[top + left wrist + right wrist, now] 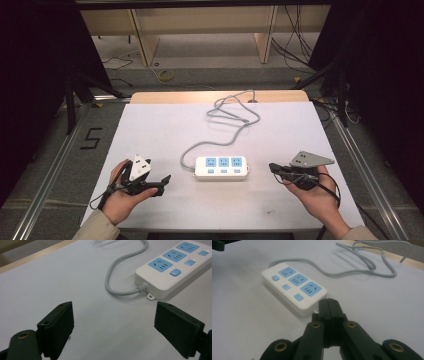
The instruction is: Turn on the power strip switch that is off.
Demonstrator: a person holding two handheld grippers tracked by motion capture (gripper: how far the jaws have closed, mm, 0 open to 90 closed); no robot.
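1. My left hand-held gripper (113, 327) has its jaws apart; my right hand-held gripper (329, 305) has them together, empty.
2. The power strip (221, 167) lies mid-surface between them.
3. I'd approach its ends squarely, avoiding the cord (235, 120).

Both forearms reach in from the near edge, the left hand (120, 197) holding the left gripper (113, 330) low at the near left with jaws spread wide, the right hand (315, 197) holding the right gripper (329, 306) at the near right, jaws pressed together.
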